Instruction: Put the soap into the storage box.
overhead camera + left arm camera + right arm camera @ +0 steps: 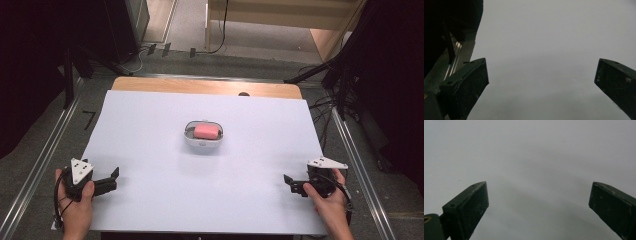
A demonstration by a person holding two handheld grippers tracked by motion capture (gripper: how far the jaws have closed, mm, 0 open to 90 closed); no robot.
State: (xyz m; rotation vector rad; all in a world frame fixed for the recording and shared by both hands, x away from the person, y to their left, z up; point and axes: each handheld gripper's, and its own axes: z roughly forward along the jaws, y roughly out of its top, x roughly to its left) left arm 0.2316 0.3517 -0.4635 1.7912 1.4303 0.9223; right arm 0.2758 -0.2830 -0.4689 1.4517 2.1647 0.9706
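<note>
A lab-style recording setup: a wooden table (205, 86) covered by a plain white sheet (150, 150) stands between aluminium floor rails (40, 160), with black curtains (30, 60) on both sides, loose black cables (325, 107) on the grey carpeted floor (240, 62), and dark stand legs (67, 80)

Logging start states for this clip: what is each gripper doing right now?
Left gripper: open, holding nothing, low over the white sheet.
Right gripper: open, holding nothing, low over the same sheet.
</note>
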